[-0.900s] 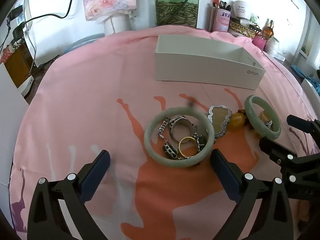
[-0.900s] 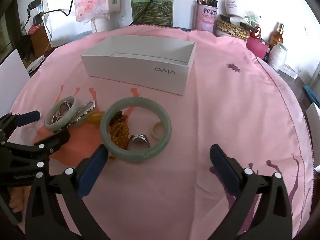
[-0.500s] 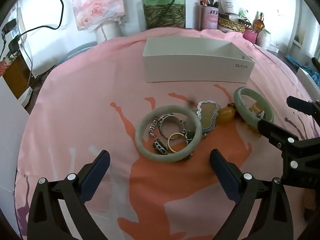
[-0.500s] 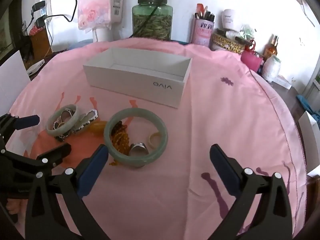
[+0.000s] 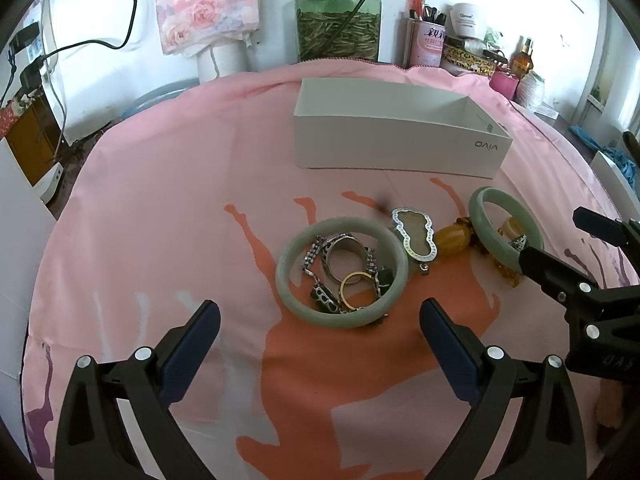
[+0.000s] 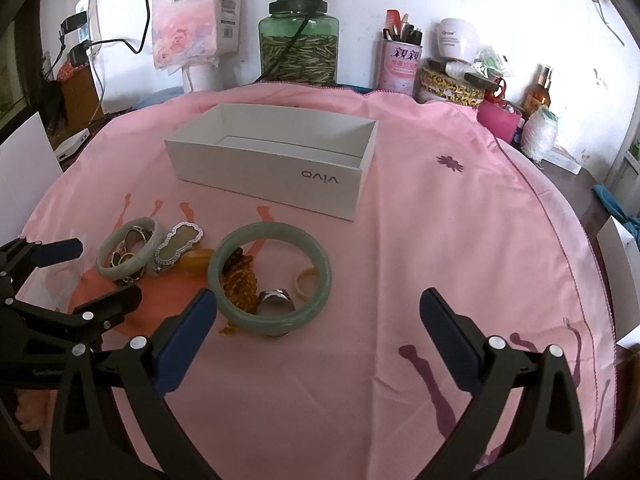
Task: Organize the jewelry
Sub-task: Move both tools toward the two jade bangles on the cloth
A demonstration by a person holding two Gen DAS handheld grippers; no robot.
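Two pale green jade bangles lie on the pink cloth. One bangle rings a silver chain, a silver ring and a gold ring, just ahead of my open left gripper. The other bangle holds amber beads, a silver ring and a cream ring, ahead and left of my open right gripper. A silver-framed pendant and an amber bead lie between the bangles. An empty white box marked vivo stands behind them, also in the right wrist view.
A green glass jar, a pink pen cup, bottles and tins crowd the back edge. A tissue pack and cables hang at the back left. The cloth drops off at the right edge.
Both grippers have pulled back and risen a little, so the jewelry and box sit farther ahead in view. Both stay open. The jewelry has not moved.
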